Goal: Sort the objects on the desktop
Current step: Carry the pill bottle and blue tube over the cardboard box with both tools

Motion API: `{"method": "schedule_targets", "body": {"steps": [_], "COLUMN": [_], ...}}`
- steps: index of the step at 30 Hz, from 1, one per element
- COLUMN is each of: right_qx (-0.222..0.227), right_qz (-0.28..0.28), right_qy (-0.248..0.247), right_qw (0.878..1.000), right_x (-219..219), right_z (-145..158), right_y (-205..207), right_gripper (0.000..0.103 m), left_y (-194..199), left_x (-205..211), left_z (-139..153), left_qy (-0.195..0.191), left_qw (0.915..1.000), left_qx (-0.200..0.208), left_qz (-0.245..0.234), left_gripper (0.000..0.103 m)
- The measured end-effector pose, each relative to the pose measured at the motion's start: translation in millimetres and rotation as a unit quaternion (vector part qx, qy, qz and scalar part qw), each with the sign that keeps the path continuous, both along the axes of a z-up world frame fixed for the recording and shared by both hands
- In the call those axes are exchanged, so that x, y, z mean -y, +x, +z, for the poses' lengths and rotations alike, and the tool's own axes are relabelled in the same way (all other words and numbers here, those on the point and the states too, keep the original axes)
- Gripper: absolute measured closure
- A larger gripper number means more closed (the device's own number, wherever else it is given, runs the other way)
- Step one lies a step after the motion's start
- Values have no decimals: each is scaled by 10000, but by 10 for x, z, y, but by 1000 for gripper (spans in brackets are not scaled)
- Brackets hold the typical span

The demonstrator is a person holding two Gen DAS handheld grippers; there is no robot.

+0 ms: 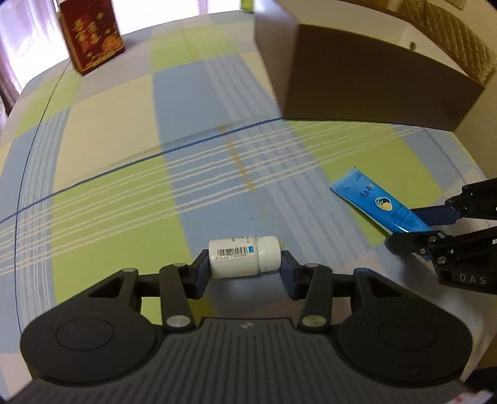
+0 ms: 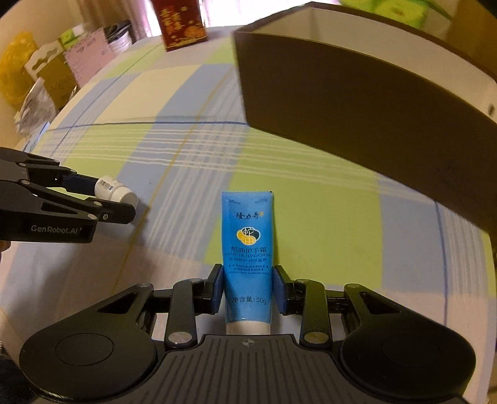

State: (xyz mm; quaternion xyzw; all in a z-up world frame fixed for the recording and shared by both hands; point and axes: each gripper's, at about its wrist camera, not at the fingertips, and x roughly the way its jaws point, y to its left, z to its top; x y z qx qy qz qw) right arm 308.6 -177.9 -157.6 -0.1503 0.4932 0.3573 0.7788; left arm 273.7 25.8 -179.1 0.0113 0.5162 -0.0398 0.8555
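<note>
White pill bottle (image 1: 243, 256), left wrist view: it lies sideways between the left gripper (image 1: 243, 270) pads, cap toward 3 o'clock, barcode label facing up. Both pads press its ends; the jaws stand partly closed on it. It sits at 6 o'clock of the checked tablecloth (image 1: 124, 124). At 3 o'clock the right gripper (image 1: 413, 230) clamps the blue hand cream tube (image 1: 377, 203), whose crimped end points toward 10 o'clock. A brown box (image 1: 372, 87) stands at 1 o'clock, a red carton (image 1: 91, 34) at 11 o'clock.

Right wrist view: the blue hand cream tube (image 2: 247, 248) stands lengthwise between the right gripper (image 2: 247, 290) pads, white cap toward the camera, crimped end pointing to 12 o'clock. The pads touch its sides; the jaws are narrowly set, gripping it. At 9 o'clock the left gripper (image 2: 116, 199) holds the white pill bottle (image 2: 113, 188), cap toward 4 o'clock. The open brown box (image 2: 357, 118) fills 1 to 3 o'clock, its pale inner wall visible. The red carton (image 2: 181, 23) stands at 11 o'clock. Whether either object is clear of the cloth cannot be told.
</note>
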Motion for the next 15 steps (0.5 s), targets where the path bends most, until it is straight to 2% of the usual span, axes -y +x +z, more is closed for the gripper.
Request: {"method": "schedule_targets", "body": {"steps": [15], "right_qx": [13], "right_qz": [-278], "right_qy": [607], "right_qw": [9978], "right_x": [665], "right_z": [660], "right_y": [96], "right_gripper": [73], "left_y": [97], "left_x": [662], "left_z": [520], "left_qy": [-119], "left_qw": [9966], "left_qx": [465], "left_qz": [-672], "left_gripper": [61]}}
